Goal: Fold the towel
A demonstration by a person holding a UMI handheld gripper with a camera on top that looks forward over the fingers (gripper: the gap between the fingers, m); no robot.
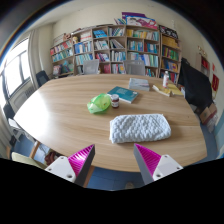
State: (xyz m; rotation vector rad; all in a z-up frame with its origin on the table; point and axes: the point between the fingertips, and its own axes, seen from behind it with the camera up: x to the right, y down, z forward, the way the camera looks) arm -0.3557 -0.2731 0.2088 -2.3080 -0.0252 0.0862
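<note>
A white textured towel lies bunched in a rough oblong on the round wooden table, just ahead of my fingers and a little to the right. My gripper is held above the table's near edge, well short of the towel. Its two fingers with magenta pads are spread wide apart with nothing between them.
Beyond the towel lie a green crumpled item, a small jar, a dark book and papers. Chairs stand around the table. Bookshelves line the far wall. A window is at the left.
</note>
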